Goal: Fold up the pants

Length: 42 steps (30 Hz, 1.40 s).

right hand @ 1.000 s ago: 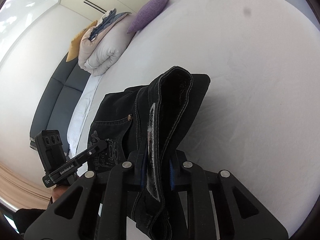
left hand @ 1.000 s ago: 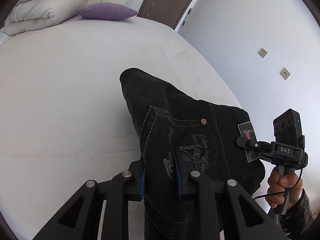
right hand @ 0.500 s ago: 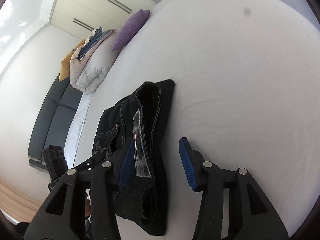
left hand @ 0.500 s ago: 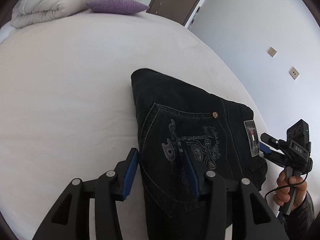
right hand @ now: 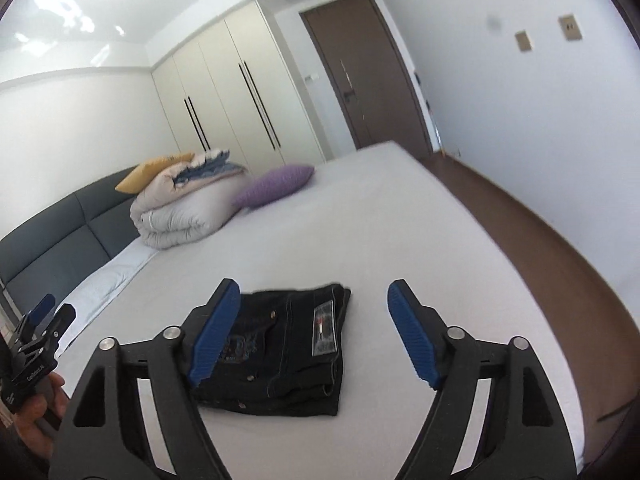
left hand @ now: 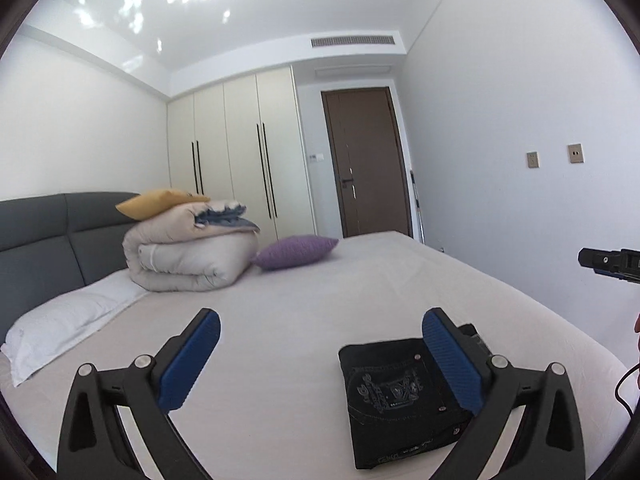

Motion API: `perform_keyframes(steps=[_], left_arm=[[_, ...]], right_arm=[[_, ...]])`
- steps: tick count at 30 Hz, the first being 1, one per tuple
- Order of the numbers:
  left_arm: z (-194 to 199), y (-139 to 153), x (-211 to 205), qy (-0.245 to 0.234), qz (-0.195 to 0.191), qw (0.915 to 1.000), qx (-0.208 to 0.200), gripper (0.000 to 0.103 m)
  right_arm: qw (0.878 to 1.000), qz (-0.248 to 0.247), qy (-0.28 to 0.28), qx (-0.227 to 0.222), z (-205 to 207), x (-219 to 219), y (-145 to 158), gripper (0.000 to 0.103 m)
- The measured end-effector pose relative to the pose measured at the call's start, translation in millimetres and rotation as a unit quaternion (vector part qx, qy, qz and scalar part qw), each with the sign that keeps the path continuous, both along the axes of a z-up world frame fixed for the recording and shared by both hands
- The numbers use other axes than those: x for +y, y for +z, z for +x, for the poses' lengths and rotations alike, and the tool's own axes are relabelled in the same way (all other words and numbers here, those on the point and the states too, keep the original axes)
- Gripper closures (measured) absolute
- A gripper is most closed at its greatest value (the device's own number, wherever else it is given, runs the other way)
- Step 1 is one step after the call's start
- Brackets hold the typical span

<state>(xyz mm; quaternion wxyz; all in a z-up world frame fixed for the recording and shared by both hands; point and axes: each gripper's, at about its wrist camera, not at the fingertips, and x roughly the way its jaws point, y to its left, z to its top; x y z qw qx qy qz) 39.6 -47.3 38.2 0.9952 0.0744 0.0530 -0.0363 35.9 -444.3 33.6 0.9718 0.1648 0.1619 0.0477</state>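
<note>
The black pants (right hand: 288, 344) lie folded into a compact bundle on the bed (right hand: 360, 216), low in the frame, so the folding looks finished. Both tools have just been opening: the left tool (left hand: 320, 360) and the right tool (right hand: 316, 332) gape wide, empty, above and clear of the bundle.

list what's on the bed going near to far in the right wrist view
folded black pants → purple pillow → rolled cream duvet → yellow pillow on top of it, against the grey headboard
</note>
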Motion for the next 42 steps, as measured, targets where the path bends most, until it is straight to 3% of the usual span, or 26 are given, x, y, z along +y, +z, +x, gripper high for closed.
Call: perform_keyframes(steps=[1,4,7,9,12,17,22,27,42], left_arm=[[-11,7,5,0.004,-0.005,0.9999,-0.01,0.0],[-39,20,14,0.021,-0.034,0.9988,-0.029,0.0],[-57,27,24,0.02,-0.064,0.9976,-0.018,0.0],[-61,27,26,0.029,-0.062,0.9977,0.0,0.0],[-66,19,26,0.055,-0.05,0.997,0.019,0.0],[-65,-3,21,0.072,-0.02,0.9953,0.063,0.0],[-53,-28,21,0.093,-0.001,0.9882,0.121,0.0],[-43,-47,21,0.095,-0.006,0.9808,0.17,0.0],[-29,-85,12,0.08,-0.02,0.9659,0.246,0.0]], right_arm=[[1.0,-0.009,-0.01,-0.027,-14,2,13,0.022],[0.992,-0.04,-0.046,-0.111,-57,12,50,0.003],[0.972,-0.086,-0.106,-0.189,-102,25,82,0.0],[0.963,-0.118,-0.128,-0.207,-123,38,99,0.0],[0.961,-0.138,-0.121,-0.206,-141,50,110,0.0],[0.977,-0.13,-0.086,-0.147,-148,71,104,0.0],[0.99,-0.109,-0.086,-0.023,-117,70,66,0.0],[0.989,-0.105,-0.084,0.07,-100,66,19,0.0],[0.984,-0.13,-0.029,0.121,-81,90,-45,0.0]])
